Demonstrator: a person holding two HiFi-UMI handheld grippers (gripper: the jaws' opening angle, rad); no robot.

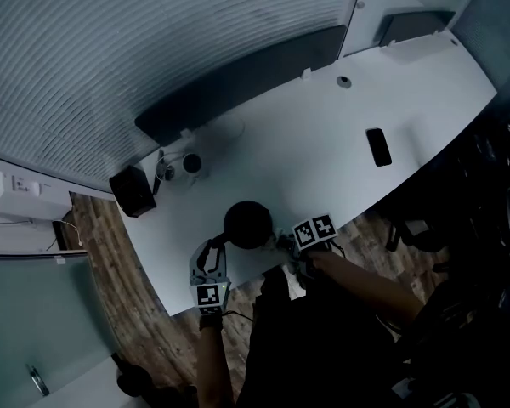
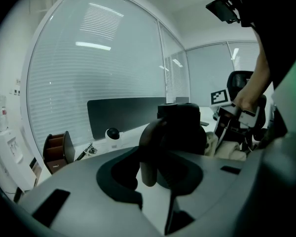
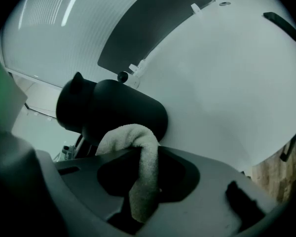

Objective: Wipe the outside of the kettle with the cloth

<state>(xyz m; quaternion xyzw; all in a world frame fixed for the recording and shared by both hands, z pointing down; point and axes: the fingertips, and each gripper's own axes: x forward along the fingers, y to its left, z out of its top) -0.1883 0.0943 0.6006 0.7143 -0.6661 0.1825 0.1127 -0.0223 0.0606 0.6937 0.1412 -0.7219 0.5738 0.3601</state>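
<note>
The table (image 1: 323,143) is looked down on steeply from overhead in the head view. The kettle (image 1: 248,224), shared by all three views, is seen close from its handle side in the left gripper view and from the opposite side in the right gripper view.

You are clamping your left gripper (image 2: 151,174) on the handle of the dark kettle (image 2: 182,132); to its right, your right gripper (image 2: 226,131) is holding the cloth (image 2: 234,152) just beside it.
</note>
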